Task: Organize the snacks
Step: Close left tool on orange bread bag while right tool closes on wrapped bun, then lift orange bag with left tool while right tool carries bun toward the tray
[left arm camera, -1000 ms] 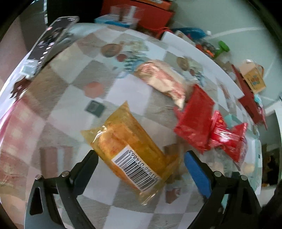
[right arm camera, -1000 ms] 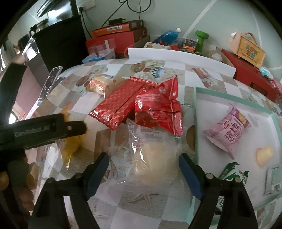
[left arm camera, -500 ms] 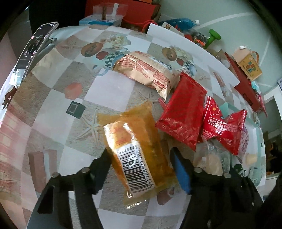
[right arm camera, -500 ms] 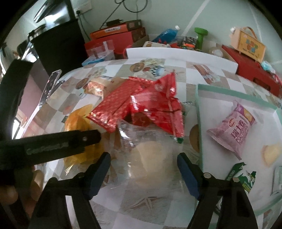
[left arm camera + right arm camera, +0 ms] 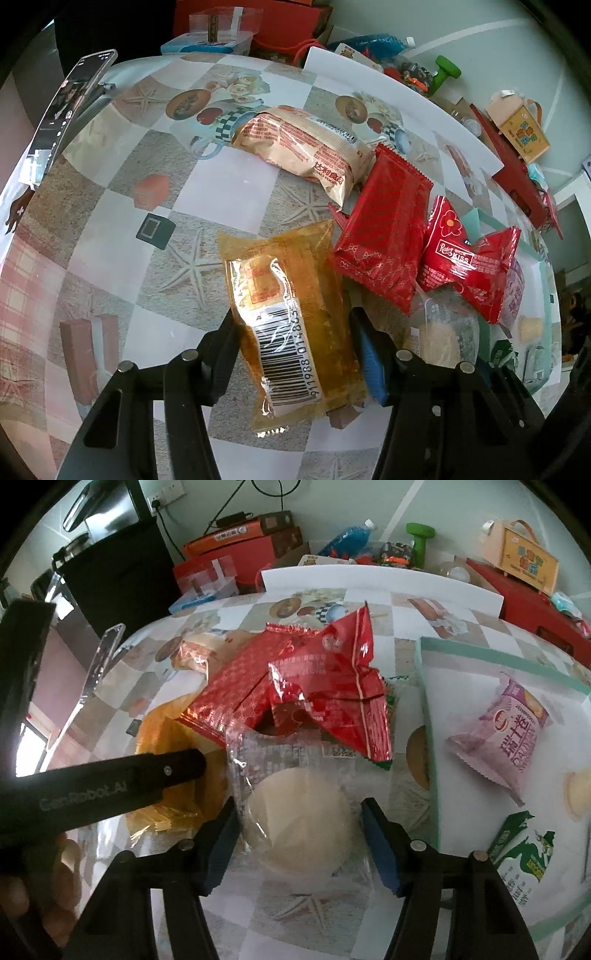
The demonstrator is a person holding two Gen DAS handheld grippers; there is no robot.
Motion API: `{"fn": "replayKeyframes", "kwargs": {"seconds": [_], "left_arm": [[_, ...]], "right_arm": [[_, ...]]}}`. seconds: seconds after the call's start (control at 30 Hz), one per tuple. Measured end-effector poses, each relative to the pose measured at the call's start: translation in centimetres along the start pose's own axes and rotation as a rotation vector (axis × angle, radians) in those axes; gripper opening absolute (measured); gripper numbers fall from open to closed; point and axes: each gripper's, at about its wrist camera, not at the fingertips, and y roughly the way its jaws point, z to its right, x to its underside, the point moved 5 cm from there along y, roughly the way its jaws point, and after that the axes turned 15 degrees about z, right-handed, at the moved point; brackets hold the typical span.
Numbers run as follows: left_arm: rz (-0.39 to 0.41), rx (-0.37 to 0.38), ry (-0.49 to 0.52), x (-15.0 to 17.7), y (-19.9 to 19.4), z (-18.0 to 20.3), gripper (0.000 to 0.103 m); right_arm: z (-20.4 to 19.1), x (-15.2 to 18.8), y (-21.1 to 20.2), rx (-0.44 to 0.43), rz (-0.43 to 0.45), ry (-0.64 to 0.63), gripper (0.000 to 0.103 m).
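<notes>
Jaws, left gripper (image 5: 293,341): your two fingers have just been closing and now pinch the long translucent orange snack packet with the white barcode label (image 5: 291,314) by its two long sides, the packet lying on the patterned checked tablecloth (image 5: 110,229).

Jaws, right gripper (image 5: 299,834): also just closing; the blue pads stand on either side of the clear plastic packet holding a round pale cake (image 5: 295,812). The left pad touches the wrapper; whether the right pad presses on it you cannot tell from this view.

Items on the cloth, left wrist view:
- beige foil packet with red print (image 5: 303,151), far side of the orange one.
- flat red foil packet with a gold pattern (image 5: 384,236), just right of the orange packet.
- crumpled glossy red wrapper with white lettering (image 5: 465,269), overlapping the flat red one.

Items at your right, right wrist view:
- white tray with a pale green rim (image 5: 428,716) (just beside the clear packet).
- pink snack pouch (image 5: 509,734), inside the tray.
- green-and-white carton (image 5: 524,853), at the tray's near edge.
</notes>
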Motion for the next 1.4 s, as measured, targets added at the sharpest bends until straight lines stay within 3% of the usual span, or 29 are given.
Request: {"fn": "replayKeyframes", "kwargs": {"seconds": [0.27, 0.6, 0.93, 1.4], "left_arm": [[0.006, -0.026, 0.039, -0.1, 0.3, 0.4, 0.060], [0.013, -0.029, 0.040, -0.3, 0.2, 0.4, 0.053], [0.024, -0.027, 0.020, -0.3, -0.2, 0.2, 0.043], [0.105, -0.013, 0.006, -1.4, -3.3, 0.1, 0.043]], "right_arm": [[-0.4, 0.2, 0.6, 0.045, -0.004, -0.069, 0.067], [-0.4, 0.1, 0.6, 0.084, -0.002, -0.099, 0.058], [-0.3, -0.2, -0.1, 0.057, 0.006, -0.062, 0.057], [-1.1, -1.9, -3.3, -0.015, 0.086, -0.024, 0.057]]}}
